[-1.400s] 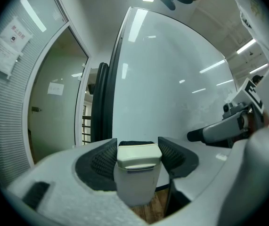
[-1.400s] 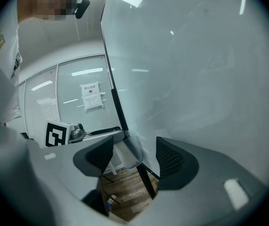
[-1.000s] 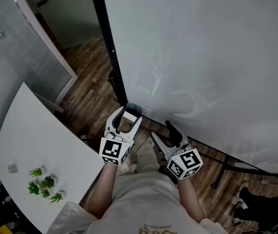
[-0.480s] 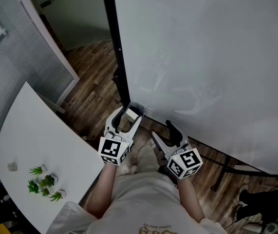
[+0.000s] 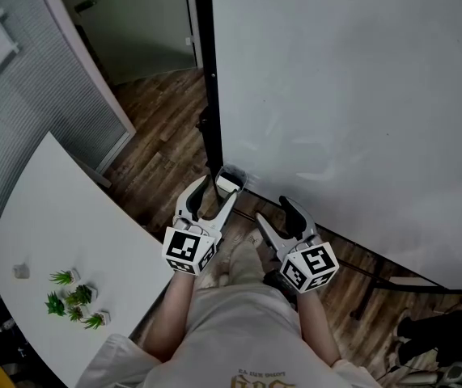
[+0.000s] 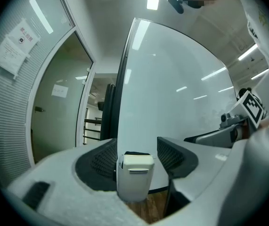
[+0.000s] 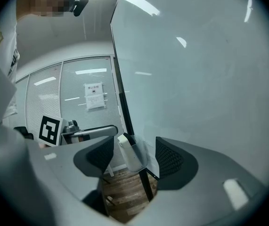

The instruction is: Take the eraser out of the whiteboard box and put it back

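Observation:
The white eraser (image 5: 227,184) stands upright in a clear box (image 5: 235,175) at the lower left corner of the whiteboard (image 5: 352,95). My left gripper (image 5: 215,195) is open, its tips level with the box. In the left gripper view the eraser (image 6: 135,166) shows between the two pads, with a gap on each side. My right gripper (image 5: 277,216) hangs open and holds nothing, a little right of the box and near the board's lower edge. The right gripper view has the eraser (image 7: 126,153) in its box (image 7: 140,158) a short way ahead, and the left gripper (image 7: 91,132) beside it.
The whiteboard's black post (image 5: 209,79) rises right behind the box. A white table (image 5: 61,233) with small plants (image 5: 73,301) stands at the left. A glass partition with blinds (image 5: 20,95) lies further left. Wooden floor (image 5: 162,128) is below, and the board's stand legs (image 5: 376,277) run along it at the right.
My left gripper has edged a little toward the box. The head view has swung, so the board's post now sits further right. The right gripper has kept still.

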{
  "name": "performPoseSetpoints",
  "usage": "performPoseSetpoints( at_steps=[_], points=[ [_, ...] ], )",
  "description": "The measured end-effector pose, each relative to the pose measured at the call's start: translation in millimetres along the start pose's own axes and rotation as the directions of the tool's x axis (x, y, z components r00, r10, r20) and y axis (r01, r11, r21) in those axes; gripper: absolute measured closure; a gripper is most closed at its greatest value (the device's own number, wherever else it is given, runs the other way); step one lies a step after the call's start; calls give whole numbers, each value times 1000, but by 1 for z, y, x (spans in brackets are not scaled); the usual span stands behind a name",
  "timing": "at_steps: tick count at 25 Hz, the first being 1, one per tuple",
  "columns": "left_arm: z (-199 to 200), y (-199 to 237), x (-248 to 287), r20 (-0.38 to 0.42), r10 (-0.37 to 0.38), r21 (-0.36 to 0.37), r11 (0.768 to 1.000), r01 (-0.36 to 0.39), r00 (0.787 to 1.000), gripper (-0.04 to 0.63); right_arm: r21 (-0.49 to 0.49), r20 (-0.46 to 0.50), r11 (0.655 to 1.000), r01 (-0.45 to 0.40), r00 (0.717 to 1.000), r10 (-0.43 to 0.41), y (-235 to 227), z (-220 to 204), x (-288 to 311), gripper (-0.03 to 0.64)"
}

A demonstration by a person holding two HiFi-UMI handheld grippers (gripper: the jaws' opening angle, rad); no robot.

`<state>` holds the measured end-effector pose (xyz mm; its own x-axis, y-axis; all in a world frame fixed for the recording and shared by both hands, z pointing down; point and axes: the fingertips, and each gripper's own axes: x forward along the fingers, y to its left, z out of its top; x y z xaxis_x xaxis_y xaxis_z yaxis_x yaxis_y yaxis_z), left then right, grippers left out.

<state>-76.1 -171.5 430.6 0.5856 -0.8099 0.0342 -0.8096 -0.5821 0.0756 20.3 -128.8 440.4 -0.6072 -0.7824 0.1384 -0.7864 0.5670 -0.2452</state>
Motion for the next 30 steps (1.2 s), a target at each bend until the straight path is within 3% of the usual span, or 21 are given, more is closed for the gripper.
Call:
performPoseSetpoints(
  at_steps=[11, 18, 21, 22, 30],
  points=[
    [5, 0, -22, -3, 14, -8, 1000, -15, 1000, 430, -41, -3, 999, 17, 1000, -18, 11, 1, -3, 389],
    [10, 1, -30, 9, 37, 4, 999, -37, 999, 488, -72, 13, 997, 21, 1000, -20, 16, 6, -7, 478],
    [12, 4, -32, 9, 54, 8, 999, -54, 999, 560, -78, 31, 997, 5, 1000, -3, 20, 11, -8, 597],
    [13, 5, -33, 10, 58, 8, 998, -59, 998, 597, -79, 35, 997, 1, 999, 2, 22, 12, -8, 604],
    [13, 7, -36, 4, 51, 3, 999, -51, 999, 597, -95, 16, 995, 14, 1000, -12, 23, 10, -6, 604]
  ],
)
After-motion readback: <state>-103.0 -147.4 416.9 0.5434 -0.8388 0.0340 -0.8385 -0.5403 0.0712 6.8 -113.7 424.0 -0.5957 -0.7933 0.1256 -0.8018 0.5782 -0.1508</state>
